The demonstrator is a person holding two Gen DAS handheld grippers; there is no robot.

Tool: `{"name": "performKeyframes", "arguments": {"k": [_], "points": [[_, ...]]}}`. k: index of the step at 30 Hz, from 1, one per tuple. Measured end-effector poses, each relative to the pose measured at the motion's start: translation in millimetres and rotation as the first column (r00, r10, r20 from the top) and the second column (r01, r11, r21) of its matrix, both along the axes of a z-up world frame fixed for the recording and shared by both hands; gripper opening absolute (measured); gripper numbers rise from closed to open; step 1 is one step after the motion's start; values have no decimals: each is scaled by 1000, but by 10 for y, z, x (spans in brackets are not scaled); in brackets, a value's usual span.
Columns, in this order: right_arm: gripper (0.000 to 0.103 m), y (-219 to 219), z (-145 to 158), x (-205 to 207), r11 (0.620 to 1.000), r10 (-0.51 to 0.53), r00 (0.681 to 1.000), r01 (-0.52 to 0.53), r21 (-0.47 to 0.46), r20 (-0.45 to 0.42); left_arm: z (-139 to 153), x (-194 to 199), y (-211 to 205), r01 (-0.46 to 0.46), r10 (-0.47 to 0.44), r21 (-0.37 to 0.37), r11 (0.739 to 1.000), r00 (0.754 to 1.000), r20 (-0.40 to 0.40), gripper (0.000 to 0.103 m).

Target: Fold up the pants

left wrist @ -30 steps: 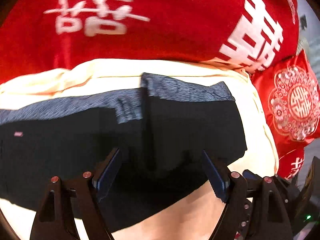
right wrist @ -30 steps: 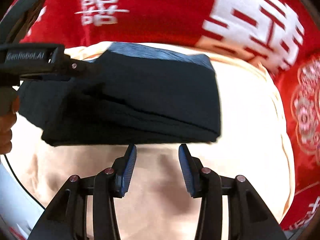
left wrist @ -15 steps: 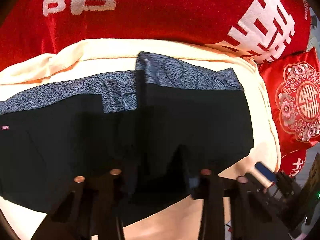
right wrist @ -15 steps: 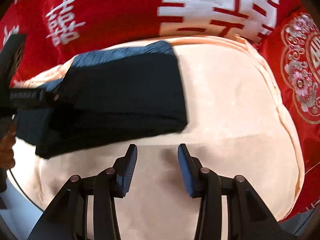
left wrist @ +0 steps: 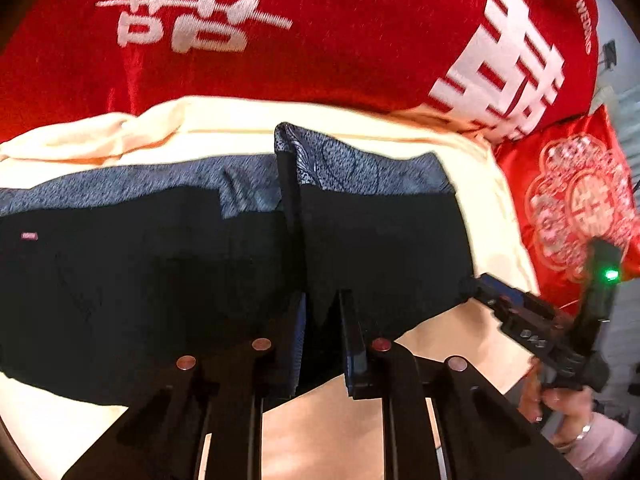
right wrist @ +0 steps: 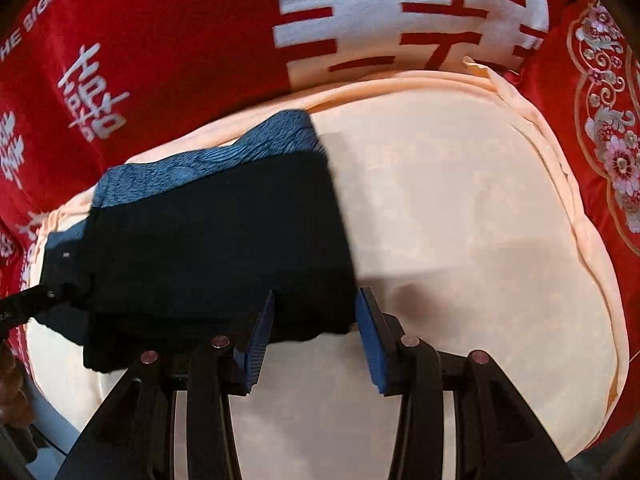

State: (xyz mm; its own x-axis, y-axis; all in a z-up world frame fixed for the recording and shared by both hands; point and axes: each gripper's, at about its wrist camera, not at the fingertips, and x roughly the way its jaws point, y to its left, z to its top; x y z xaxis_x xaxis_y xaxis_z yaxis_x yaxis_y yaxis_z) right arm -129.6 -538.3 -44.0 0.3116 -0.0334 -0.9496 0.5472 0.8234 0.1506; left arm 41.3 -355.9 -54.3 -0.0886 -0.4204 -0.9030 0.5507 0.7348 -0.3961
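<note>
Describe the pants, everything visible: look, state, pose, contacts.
The pants are black, matte, soft fabric with a blue-grey patterned waistband and a small pink label near one edge. They lie partly folded on a cream cushion, one section doubled over so a raised fold ridge runs up the middle. The left claw is shut on the near edge at that fold. The right claw straddles the near right corner, pads not visibly pressing it. Red bedding lies behind.

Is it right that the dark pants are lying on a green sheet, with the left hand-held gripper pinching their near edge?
Not quite: the sheet is cream, not green, as the left wrist view shows. The left hand-held gripper does pinch the near edge of the dark pants.
</note>
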Motion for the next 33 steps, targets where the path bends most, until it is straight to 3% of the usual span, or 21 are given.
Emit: {"name": "performKeyframes", "arguments": {"k": [2,5,10,13,16,18,20,27,31,32,33], "points": [[46,94,46,-13,999,35,999,-35,-19,15,-113,-25,44,-5,5,17,1000,1000,-14,13],[46,368,146,48,978,190,981,-186,-91,40,-248,-29,113,-24,25,26,999,999,-38,13],[46,947,146,282,853,475,880,-459,-248,5,-260,-63,101,-17,18,36,999,1000,-21,13],[47,1201,46,361,769,580,814,-562,-306,-37,-249,-61,90,-18,19,39,999,1000,-22,13],[47,1279,-70,435,720,619,781,-605,-340,-82,-259,-53,106,-24,25,32,999,999,-28,13],[42,1260,-89,488,729,615,784,-605,-320,-82,-260,-52,116,-25,26,27,999,999,-31,13],[13,1193,-95,566,774,594,802,-591,-228,-62,-240,-51,121,-26,26,21,999,999,-35,13],[12,1172,-136,532,839,529,848,-529,-123,-39,-242,-102,271,-43,42,81,996,999,5,13],[23,896,12,489,882,472,881,-472,-9,39,-119,-49,326,-77,73,117,990,996,45,15],[27,800,67,442,904,427,902,-428,-8,58,-75,-21,312,-85,78,127,988,995,55,29],[27,685,116,427,923,384,920,-384,-17,71,-35,3,294,-91,84,126,988,995,63,55]]}}
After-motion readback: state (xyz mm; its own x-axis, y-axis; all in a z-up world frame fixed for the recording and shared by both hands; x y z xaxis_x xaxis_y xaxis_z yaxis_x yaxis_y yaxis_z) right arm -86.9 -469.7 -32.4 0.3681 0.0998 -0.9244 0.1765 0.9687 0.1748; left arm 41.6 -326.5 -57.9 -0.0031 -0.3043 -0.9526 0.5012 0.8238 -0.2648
